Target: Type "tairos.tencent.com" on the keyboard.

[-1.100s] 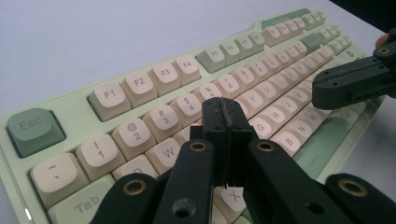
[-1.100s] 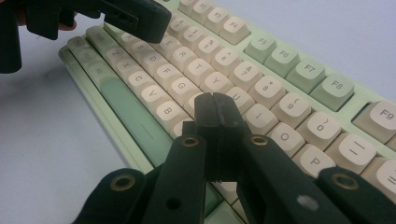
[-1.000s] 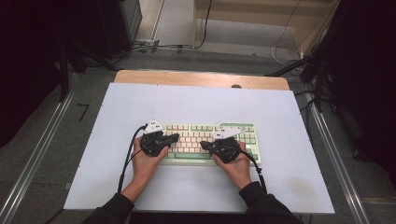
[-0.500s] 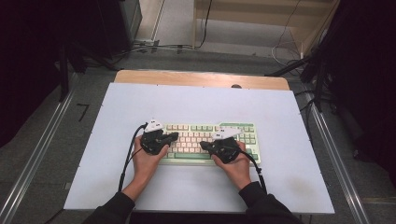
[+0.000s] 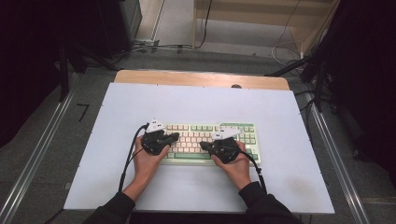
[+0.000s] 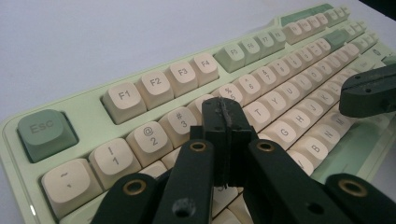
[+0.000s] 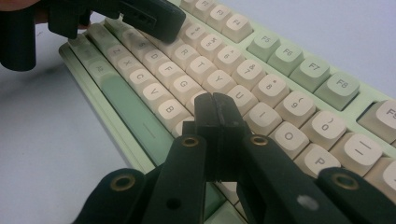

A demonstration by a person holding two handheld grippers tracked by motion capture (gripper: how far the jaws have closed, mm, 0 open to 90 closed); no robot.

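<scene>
A pale green keyboard (image 5: 243, 131) with cream and green keys lies on the white table (image 5: 201, 102) in front of the person. My left gripper (image 5: 173, 136) is shut and hovers over the keyboard's left part; in its own view the closed jaws (image 6: 223, 108) point at the upper letter rows of the keyboard (image 6: 154, 84). My right gripper (image 5: 203, 145) is shut too, over the middle keys; its own view shows the closed tips (image 7: 213, 103) above the keyboard (image 7: 289, 60) near the H and J keys. Nothing is held in either one.
The white table has a wooden strip (image 5: 201, 78) along its far edge. Metal rails (image 5: 37, 154) run along both sides. Cables (image 5: 154, 45) and dark stands sit on the floor beyond. A black cable (image 5: 128, 156) trails from the left gripper.
</scene>
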